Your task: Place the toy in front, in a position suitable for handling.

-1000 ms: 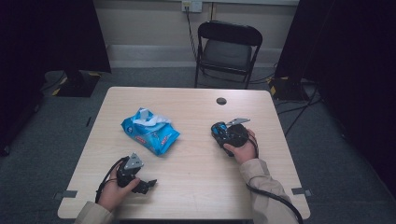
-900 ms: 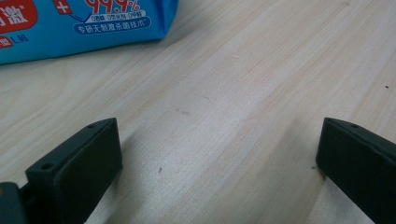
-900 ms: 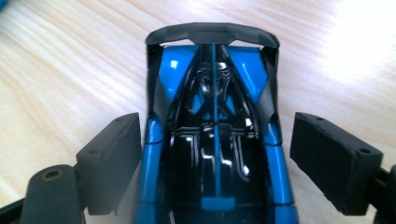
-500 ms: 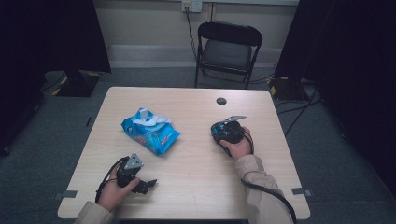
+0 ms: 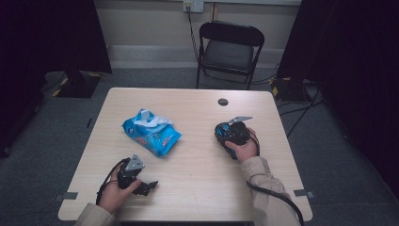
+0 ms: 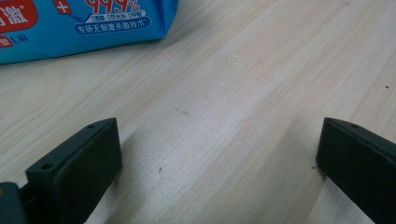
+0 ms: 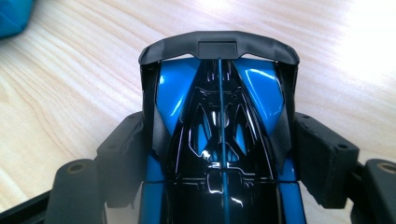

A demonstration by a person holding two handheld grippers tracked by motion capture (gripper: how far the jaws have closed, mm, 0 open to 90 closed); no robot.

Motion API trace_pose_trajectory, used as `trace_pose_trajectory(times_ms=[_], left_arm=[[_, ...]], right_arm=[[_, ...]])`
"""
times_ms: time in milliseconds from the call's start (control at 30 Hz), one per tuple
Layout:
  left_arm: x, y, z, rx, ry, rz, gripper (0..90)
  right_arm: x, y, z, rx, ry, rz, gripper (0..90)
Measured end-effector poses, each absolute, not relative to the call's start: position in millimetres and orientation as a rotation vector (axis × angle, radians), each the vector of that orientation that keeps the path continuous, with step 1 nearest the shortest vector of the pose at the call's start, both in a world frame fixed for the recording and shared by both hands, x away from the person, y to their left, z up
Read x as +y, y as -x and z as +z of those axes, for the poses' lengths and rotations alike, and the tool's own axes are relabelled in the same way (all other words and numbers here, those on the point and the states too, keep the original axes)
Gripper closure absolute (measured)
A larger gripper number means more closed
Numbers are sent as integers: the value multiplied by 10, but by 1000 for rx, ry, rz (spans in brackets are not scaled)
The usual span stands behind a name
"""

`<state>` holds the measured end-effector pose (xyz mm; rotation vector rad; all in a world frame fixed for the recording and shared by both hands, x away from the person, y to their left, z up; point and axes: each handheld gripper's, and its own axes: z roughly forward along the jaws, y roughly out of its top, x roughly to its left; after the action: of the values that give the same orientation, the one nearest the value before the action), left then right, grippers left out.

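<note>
Looks down on a pale wooden table (image 5: pixel 197 188) in a dim room, with a black folding chair (image 5: pixel 229 47) beyond the far edge. Toward the right side, finds the right gripper (image 5: pixel 234 134) held low over the tabletop in the person's right hand (image 5: pixel 245 150), clamped on a blue and black toy car (image 5: pixel 229 133). From the right gripper view, looks along the glossy car body toward its dark rear wing, with one black pad pressed against each flank and the body running lengthwise straight down the middle between them. Has just been closing on it, jaws drawn in only as far as the car's width allows. Cannot tell from these pictures whether the wheels rest on the wood or ride just above it. Toward the near left, finds the left gripper (image 5: pixel 141 186) resting near the table edge in the left hand (image 5: pixel 115 197), jaws wide apart with nothing but bare wood between them. Just beyond its jaws, meets the corner of a blue wet wipes pack (image 5: pixel 151 133), flap up and a white wipe poking out, untouched and well apart from the car. Judged as early in the work: grip on the car apparently secured, but no lift or carry yet evident. Left to do, most likely: raising the car and taking it wherever it belongs.
</note>
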<state>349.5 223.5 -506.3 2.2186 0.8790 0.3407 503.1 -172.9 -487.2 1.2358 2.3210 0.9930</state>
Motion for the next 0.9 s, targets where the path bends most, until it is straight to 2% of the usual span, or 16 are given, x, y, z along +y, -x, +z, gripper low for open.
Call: trace_pose_trajectory(times_ms=[400, 900], left_arm=[[2235, -3495, -5063, 879, -2219, 341, 0], [2235, -3495, -5064, 879, -2218, 342, 0]], right_arm=[[-1835, -4915, -4649, 2302, -1190, 1059, 256], [-1936, -4807, -4536, 2282, -1173, 1120, 256]])
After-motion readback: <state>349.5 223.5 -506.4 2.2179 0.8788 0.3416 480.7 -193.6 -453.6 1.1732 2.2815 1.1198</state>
